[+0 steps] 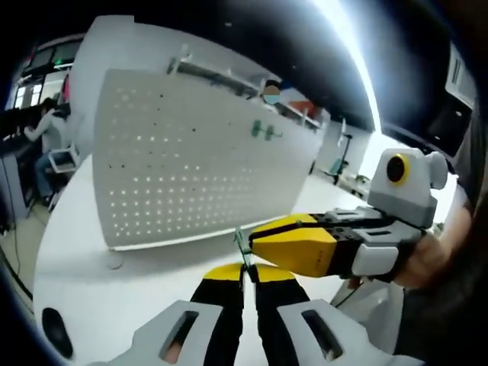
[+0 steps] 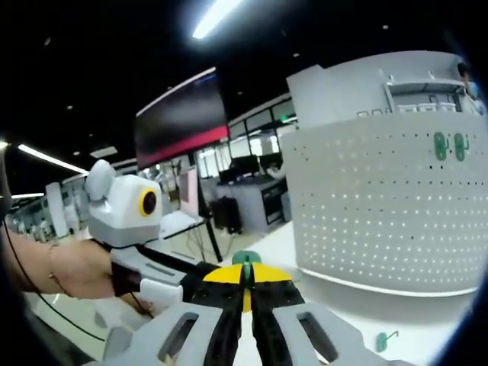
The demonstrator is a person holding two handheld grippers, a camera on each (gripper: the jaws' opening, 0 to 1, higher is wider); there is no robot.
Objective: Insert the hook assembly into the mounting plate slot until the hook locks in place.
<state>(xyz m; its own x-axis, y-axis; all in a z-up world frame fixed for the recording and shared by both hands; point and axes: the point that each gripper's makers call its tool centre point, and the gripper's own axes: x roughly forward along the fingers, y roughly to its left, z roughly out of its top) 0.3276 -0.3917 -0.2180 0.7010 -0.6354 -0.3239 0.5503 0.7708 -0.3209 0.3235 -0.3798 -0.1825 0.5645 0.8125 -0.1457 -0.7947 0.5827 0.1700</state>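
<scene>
Left tongs [image 1: 245, 276] closed on a small green plastic hook [image 1: 242, 245], w/ right tongs [image 1: 255, 242] pinched on it too, above the white table [image 1: 84, 267]. White perforated pegboard [image 1: 198, 160] stands upright at the table's far edge; two green hooks [image 2: 450, 145] hang in its holes. Spare green hook [image 2: 385, 339] lies on the table near the board.

Yellow-tipped black tool [image 1: 249, 276] jaws, pale grey slotted bodies, thin bracelet [image 2: 52, 268] on wrist

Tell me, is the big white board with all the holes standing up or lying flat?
Standing up. The pegboard rises from the white table on its bottom edge, with two green hooks hanging near its top.
</scene>
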